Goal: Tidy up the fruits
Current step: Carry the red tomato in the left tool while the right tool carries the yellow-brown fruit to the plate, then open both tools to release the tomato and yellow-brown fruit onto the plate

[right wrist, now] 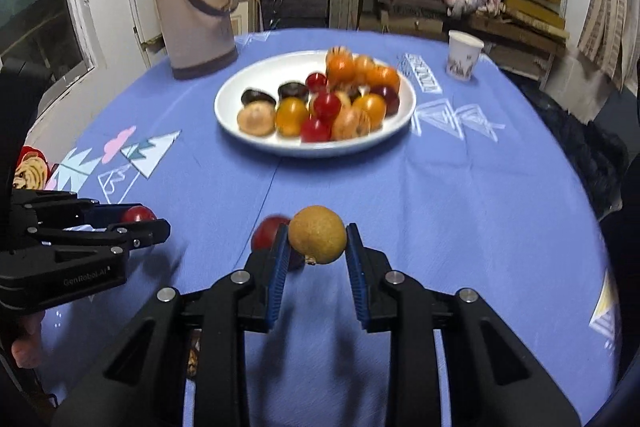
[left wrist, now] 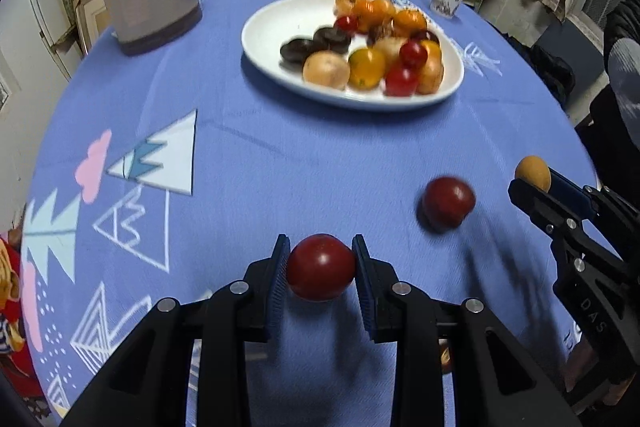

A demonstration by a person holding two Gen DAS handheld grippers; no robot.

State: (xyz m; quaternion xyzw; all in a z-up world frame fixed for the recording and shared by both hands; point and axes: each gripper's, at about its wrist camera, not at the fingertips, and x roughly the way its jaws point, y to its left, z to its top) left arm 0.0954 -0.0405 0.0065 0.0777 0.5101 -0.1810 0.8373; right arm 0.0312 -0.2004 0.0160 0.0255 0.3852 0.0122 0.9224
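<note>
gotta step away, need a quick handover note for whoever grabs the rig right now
Left gripper: shut on a red fruit, lifted off the table.
Right gripper: shut on a tan fruit, also lifted.
Plate: mid-table, already holds a pile of orange, red, tan and dark fruits.
Loose red fruit: on the cloth between the grippers.
Done: most fruit is on the plate.
Left: probably place both held fruits on the plate, then fetch the loose one.

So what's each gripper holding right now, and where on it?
Left gripper pinches a red fruit by its opposite sides; right gripper pinches a tan round fruit the same way.
</note>
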